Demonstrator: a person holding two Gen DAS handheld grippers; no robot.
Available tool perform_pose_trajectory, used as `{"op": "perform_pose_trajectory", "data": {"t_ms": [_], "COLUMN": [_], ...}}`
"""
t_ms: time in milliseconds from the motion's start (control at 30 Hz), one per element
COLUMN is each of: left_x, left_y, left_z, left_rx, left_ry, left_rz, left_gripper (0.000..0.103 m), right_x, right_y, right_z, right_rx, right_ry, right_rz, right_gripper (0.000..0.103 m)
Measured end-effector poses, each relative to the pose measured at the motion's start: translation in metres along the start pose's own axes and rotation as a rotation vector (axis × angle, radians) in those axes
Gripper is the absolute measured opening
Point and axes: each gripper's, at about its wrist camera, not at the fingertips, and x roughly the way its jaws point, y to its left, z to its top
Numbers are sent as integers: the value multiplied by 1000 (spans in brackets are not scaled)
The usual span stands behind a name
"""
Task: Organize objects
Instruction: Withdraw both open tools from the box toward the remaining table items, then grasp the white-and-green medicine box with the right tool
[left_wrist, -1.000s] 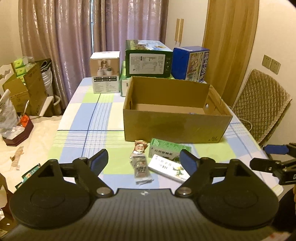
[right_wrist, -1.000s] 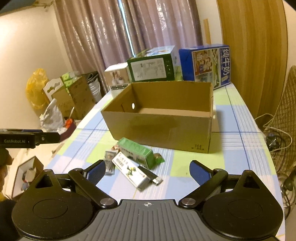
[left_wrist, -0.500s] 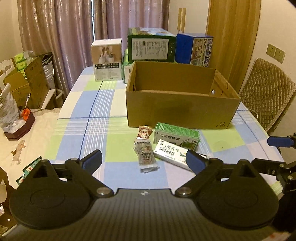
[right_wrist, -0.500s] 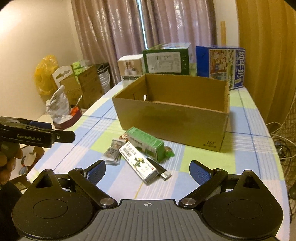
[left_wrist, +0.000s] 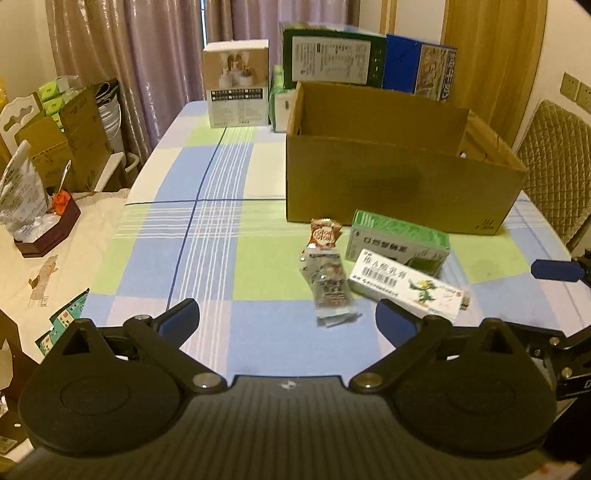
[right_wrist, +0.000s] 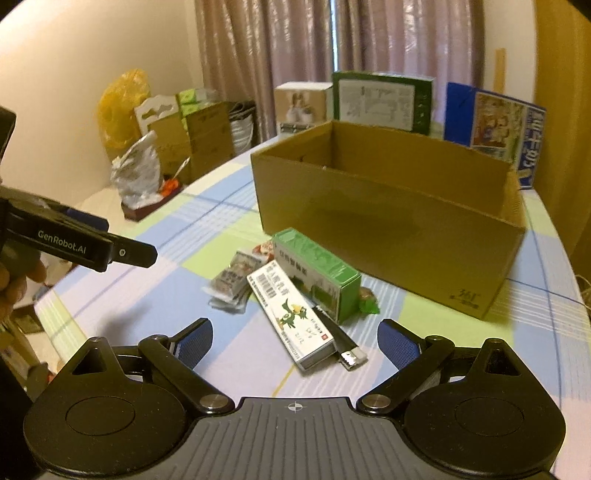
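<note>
Lying beyond parted jaws: white carton (right_wrist: 291, 315)

Both the left gripper (left_wrist: 288, 317) and right gripper (right_wrist: 295, 341) hover, fingers spread wide.

The bench (left_wrist: 207, 229) is wearing a checked cloth of pale blue, light green and white, crossed by thin dark blue and white lines. The open cardboard box (left_wrist: 391, 188) is showing plain brown, with a darker smudge on its near wall. Beside it, the green carton (right_wrist: 317, 269) is carrying white lettering, and the white carton (right_wrist: 291, 314) is displaying a barcode and a small green figure. The silver sachet (left_wrist: 328, 284) is showing reddish-brown print. Both pairs of tongs are showing black arms with blue pads (right_wrist: 195, 341). Behind, mauve curtains (left_wrist: 147, 55) are hanging.
</note>
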Motion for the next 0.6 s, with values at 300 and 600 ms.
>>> {"op": "perform_pose_trajectory", "data": {"t_ms": [300, 600], "left_x": [42, 70], "left_y": [-1, 6], "left_z": [-12, -7], "left_rx": [75, 74], "left_ry": [-22, 7], "left_rz": [-48, -56], "left_gripper": [100, 100], "right_x": [50, 89], "right_y": [-3, -6], "right_z": [-7, -5], "right_rx": [-45, -125], "right_ry": [46, 95], "right_rz": [16, 10], "right_gripper": [76, 61]}}
